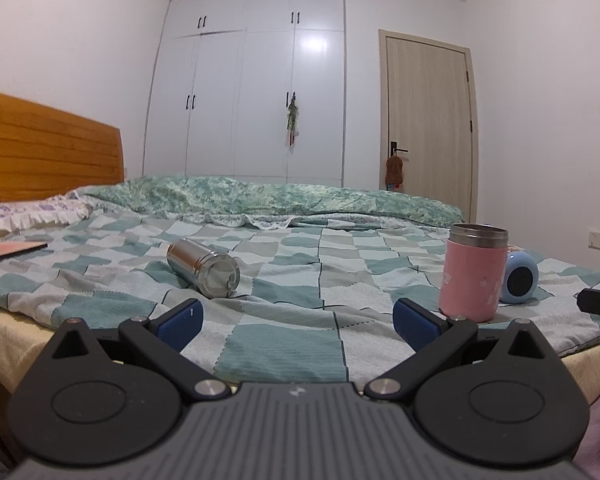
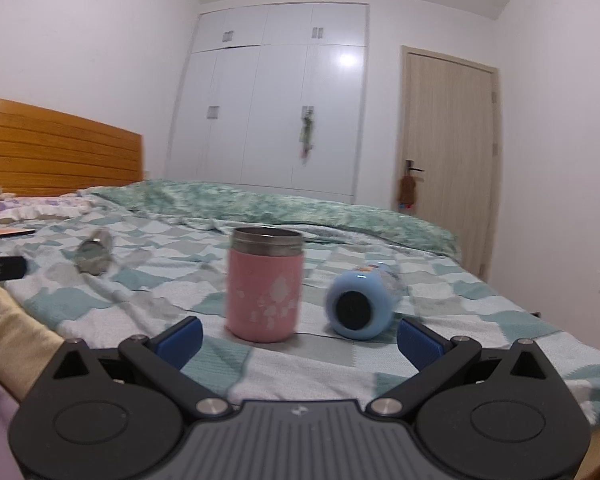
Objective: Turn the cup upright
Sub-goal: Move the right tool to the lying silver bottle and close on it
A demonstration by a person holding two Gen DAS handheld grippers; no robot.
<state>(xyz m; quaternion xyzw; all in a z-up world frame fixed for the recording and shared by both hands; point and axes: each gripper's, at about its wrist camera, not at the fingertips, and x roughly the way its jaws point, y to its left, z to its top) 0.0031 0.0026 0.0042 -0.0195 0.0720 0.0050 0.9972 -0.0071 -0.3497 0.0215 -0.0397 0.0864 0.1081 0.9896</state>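
Note:
A steel cup (image 1: 204, 267) lies on its side on the checked bed cover, its base toward me; it also shows in the right wrist view (image 2: 94, 257), far left. A pink cup (image 2: 265, 284) with a steel rim stands upright, also in the left wrist view (image 1: 473, 272). A light blue cup (image 2: 360, 305) lies on its side just right of the pink one, also in the left wrist view (image 1: 519, 282). My left gripper (image 1: 296, 322) is open and empty, short of the steel cup. My right gripper (image 2: 299, 338) is open and empty, just before the pink and blue cups.
The bed (image 1: 284, 344) has a rumpled green quilt (image 1: 260, 198) along its far side and a wooden headboard (image 1: 40, 148) at left. A flat pink item (image 1: 8, 249) lies at far left. A wardrobe (image 1: 252, 88) and a door (image 1: 428, 120) stand behind.

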